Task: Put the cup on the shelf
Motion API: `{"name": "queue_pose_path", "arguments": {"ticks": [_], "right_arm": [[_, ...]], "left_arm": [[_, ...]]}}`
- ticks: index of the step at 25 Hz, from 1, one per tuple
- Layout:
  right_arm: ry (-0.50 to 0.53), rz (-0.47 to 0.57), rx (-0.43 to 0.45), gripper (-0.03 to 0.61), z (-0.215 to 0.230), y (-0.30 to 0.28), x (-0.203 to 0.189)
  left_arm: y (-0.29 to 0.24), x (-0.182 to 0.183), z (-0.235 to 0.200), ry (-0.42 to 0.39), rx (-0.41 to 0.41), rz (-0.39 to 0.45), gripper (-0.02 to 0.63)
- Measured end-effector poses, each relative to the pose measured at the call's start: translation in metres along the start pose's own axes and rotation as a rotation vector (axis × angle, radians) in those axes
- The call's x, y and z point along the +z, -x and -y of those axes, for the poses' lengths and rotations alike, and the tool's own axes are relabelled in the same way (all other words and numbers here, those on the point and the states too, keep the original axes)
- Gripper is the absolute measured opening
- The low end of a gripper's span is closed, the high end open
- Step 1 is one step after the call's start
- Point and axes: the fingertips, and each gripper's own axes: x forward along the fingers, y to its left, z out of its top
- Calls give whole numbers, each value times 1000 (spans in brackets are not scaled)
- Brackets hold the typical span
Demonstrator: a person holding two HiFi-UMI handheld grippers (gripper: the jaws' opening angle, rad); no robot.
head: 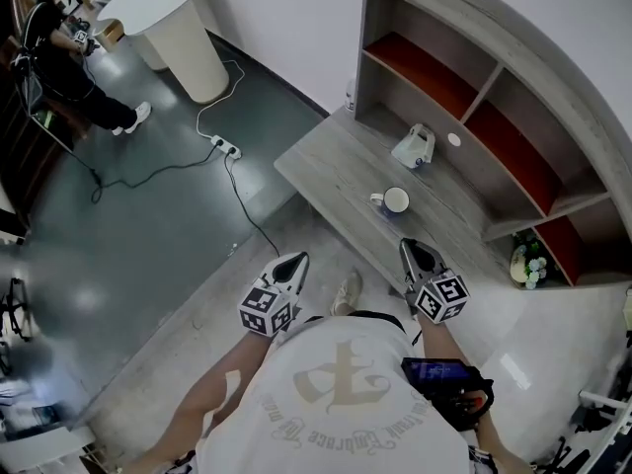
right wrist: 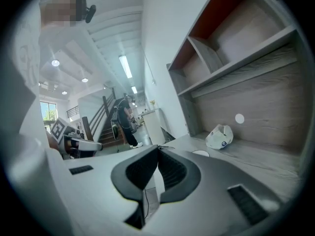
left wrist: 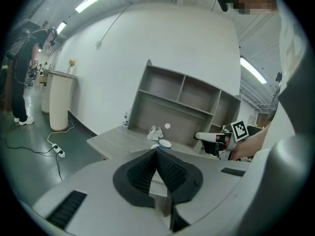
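Note:
A white cup point(head: 394, 200) with a blue rim stands upright on the grey wooden desk point(head: 326, 166), in front of the open shelf unit point(head: 513, 117). My left gripper point(head: 293, 262) is short of the desk's near edge, left of the cup, its jaws closed with nothing between them. My right gripper point(head: 413, 252) is just below the cup, also shut and empty. In the left gripper view the cup point(left wrist: 165, 144) shows just past the closed tips point(left wrist: 157, 152). The right gripper view shows only the cup's rim point(right wrist: 200, 153) beside the closed tips point(right wrist: 158, 149).
A white cap point(head: 415, 147) lies on the desk behind the cup, near a small white disc point(head: 453, 139). The shelf has red-backed compartments. A flower bunch point(head: 528, 263) sits at its low right. A power strip point(head: 225, 147) with cable lies on the floor, near a white pedestal table point(head: 178, 28) and a person point(head: 69, 57).

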Motion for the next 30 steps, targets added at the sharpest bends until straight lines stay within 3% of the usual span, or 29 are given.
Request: {"name": "queue_pose_path", "arguments": {"ticks": [16, 30], "right_arm": [[-36, 12, -63, 5, 93, -21, 9], [17, -53, -81, 6, 107, -49, -8]], "left_arm": [[-117, 57, -2, -91, -74, -77, 2], [-156, 72, -16, -110, -129, -77, 2]]}}
